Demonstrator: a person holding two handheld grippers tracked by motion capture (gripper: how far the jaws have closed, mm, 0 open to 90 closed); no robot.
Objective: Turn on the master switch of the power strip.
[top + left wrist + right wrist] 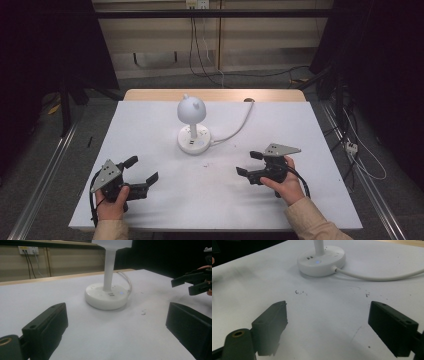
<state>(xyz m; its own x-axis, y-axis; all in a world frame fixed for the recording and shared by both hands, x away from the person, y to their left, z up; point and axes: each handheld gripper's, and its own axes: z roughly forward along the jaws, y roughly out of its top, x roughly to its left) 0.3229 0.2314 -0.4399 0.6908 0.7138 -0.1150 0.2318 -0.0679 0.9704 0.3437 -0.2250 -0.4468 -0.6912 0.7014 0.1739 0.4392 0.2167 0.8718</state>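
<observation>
A small white desk lamp (192,116) with a rounded head and a round base (106,296) stands at the middle back of the white table (150,200). Its base (321,260) shows a faint blue light. My left gripper (142,170) rests at the front left, held by a hand, jaws wide apart with nothing between them, its tips aimed right and away. My right gripper (248,162) sits at the front right, open and empty, pointing left toward the lamp's side. In the left gripper view the right gripper (193,283) appears at the far right edge.
The lamp's white cable (235,131) curves from the base to the table's back edge (215,95). Small dark specks (299,292) lie on the tabletop in front of the base. Cables and a power strip (351,146) lie on the floor to the right.
</observation>
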